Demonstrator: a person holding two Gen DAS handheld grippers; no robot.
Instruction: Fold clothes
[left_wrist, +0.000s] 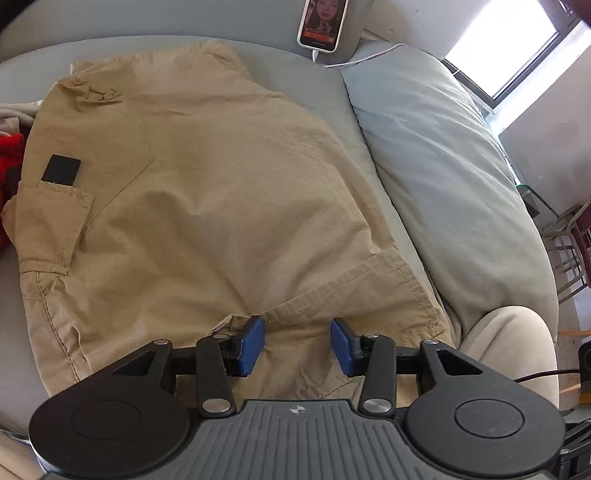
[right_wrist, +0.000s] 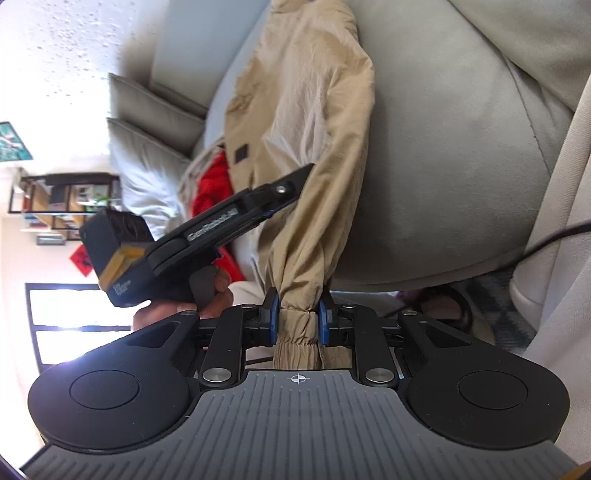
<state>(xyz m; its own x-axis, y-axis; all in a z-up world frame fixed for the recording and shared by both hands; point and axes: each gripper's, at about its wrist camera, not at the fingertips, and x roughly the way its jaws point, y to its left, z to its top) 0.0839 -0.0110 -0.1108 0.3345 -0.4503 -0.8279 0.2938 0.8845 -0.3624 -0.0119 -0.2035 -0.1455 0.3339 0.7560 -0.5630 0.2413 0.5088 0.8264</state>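
Observation:
A tan jacket (left_wrist: 207, 177) lies spread on a grey sofa seat (left_wrist: 317, 92), with a black patch (left_wrist: 62, 168) near its left edge. My left gripper (left_wrist: 297, 345) hovers open over the jacket's near hem, beside a stitched pocket flap (left_wrist: 369, 291); no cloth is between its blue pads (left_wrist: 251, 343). In the right wrist view the jacket (right_wrist: 306, 110) hangs stretched from the sofa. My right gripper (right_wrist: 298, 317) is shut on the jacket's bunched sleeve, just above its elastic cuff (right_wrist: 295, 347). A hand (right_wrist: 173, 310) holds the left gripper's black body (right_wrist: 207, 236) against the cloth.
A phone (left_wrist: 322, 22) on a white cable (left_wrist: 362, 59) leans at the sofa back. A grey cushion (left_wrist: 436, 166) lies right of the jacket. A red garment (left_wrist: 11, 158) sits at its left edge. A sandalled foot (right_wrist: 443, 306) is on the floor below the sofa.

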